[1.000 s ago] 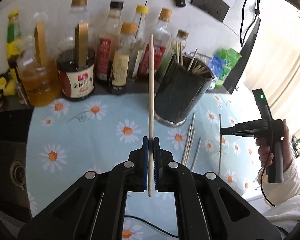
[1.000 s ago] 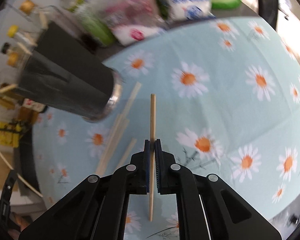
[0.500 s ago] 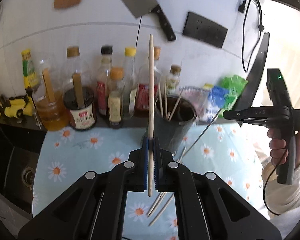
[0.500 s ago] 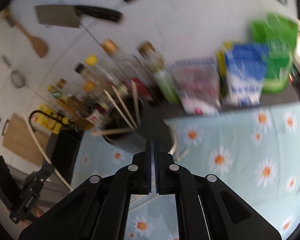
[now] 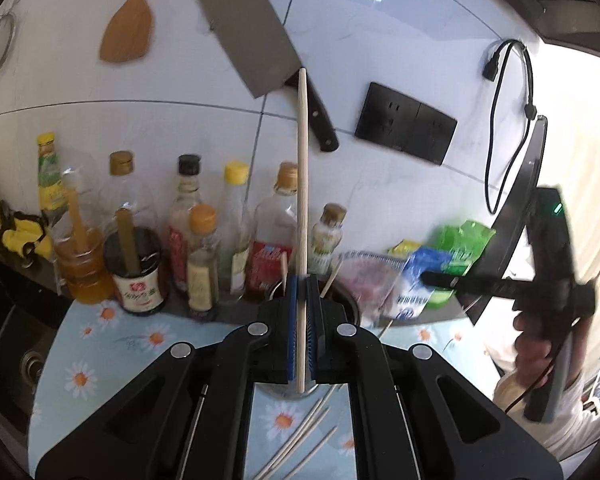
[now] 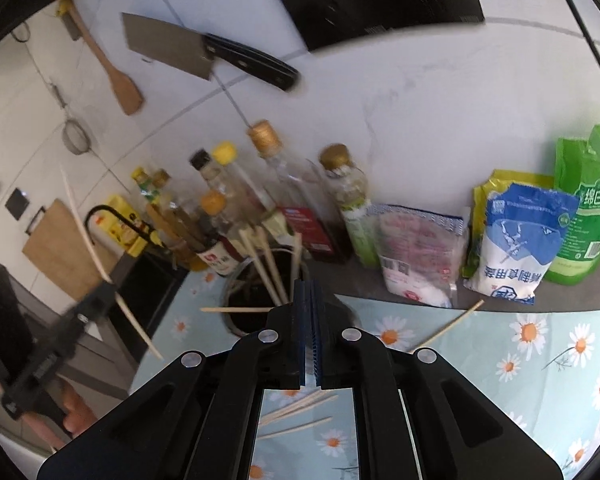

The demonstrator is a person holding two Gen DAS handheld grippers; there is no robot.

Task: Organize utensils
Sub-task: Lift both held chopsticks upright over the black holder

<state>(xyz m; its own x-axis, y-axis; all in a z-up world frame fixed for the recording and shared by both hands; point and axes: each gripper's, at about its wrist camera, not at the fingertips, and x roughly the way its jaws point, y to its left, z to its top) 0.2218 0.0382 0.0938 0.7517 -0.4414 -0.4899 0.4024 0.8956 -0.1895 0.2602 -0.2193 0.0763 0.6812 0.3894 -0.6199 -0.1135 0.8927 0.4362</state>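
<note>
Wooden chopstick (image 5: pixel 302 184) clamped upright between left claw (image 5: pixel 302 292) pads.

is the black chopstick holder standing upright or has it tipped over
Upright. In the right wrist view the round black chopstick holder stands with its open mouth facing up on the daisy-print tablecloth, and wooden chopsticks stick up out of it.

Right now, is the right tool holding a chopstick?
No: the right tool is shut on nothing, while chopsticks lie on the cloth below.
</note>
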